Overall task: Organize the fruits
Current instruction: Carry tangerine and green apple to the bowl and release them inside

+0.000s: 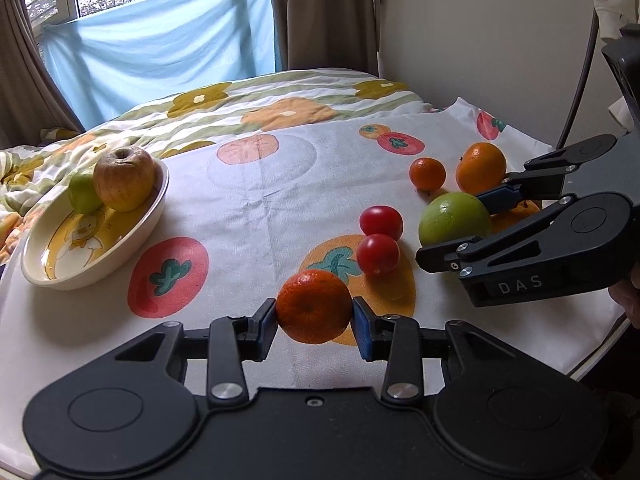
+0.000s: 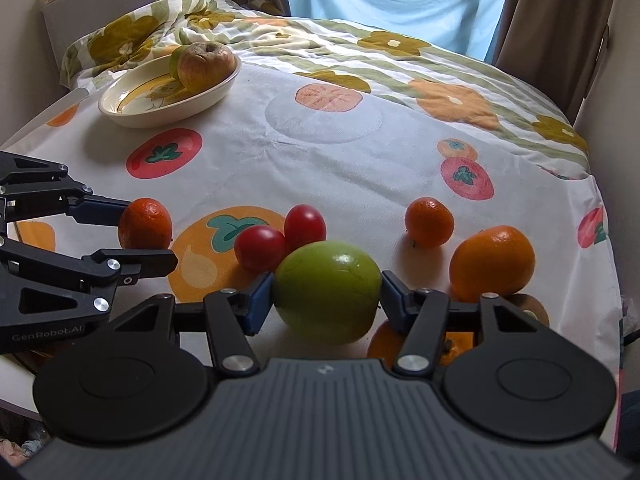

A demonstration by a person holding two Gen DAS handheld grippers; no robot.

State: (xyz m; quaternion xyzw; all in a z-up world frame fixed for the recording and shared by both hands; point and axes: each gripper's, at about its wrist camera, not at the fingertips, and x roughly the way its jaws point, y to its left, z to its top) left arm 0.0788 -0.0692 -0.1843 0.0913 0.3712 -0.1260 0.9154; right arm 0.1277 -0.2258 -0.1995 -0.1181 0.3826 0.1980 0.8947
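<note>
Fruits lay scattered on a white cloth (image 1: 260, 208) printed with tomato and persimmon motifs. A dimpled, glossy mandarin (image 1: 314, 306) sat clamped between the blue pads of the left gripper (image 1: 315, 322), at the near edge of the cloth. A smooth, round green apple (image 2: 327, 291) was likewise held between the blue pads of the right gripper (image 2: 327, 304), whose black fingers pressed both of its sides. Two shiny red cherry tomatoes (image 1: 379, 242), touching each other, lay between the two held fruits, just beyond them. Farther right sat a small mandarin (image 1: 427, 174) and a larger orange (image 1: 481, 168), near each other but apart. At far left, a shallow cream ceramic bowl (image 1: 52, 276) with a yellow cartoon print held a wrinkled, reddish-yellow apple (image 1: 124, 178) leaning against a small green fruit (image 1: 82, 192). The left wrist view showed the green fruit in the bowl plainly; in the right wrist view it was mostly hidden behind the wrinkled apple. The right wrist view alone revealed more orange fruit (image 2: 386, 344) partly hidden under the right gripper, and a brown fuzzy fruit (image 2: 532, 306) behind its right finger. A floral quilt (image 2: 280, 36) covered the bed beyond the cloth.
</note>
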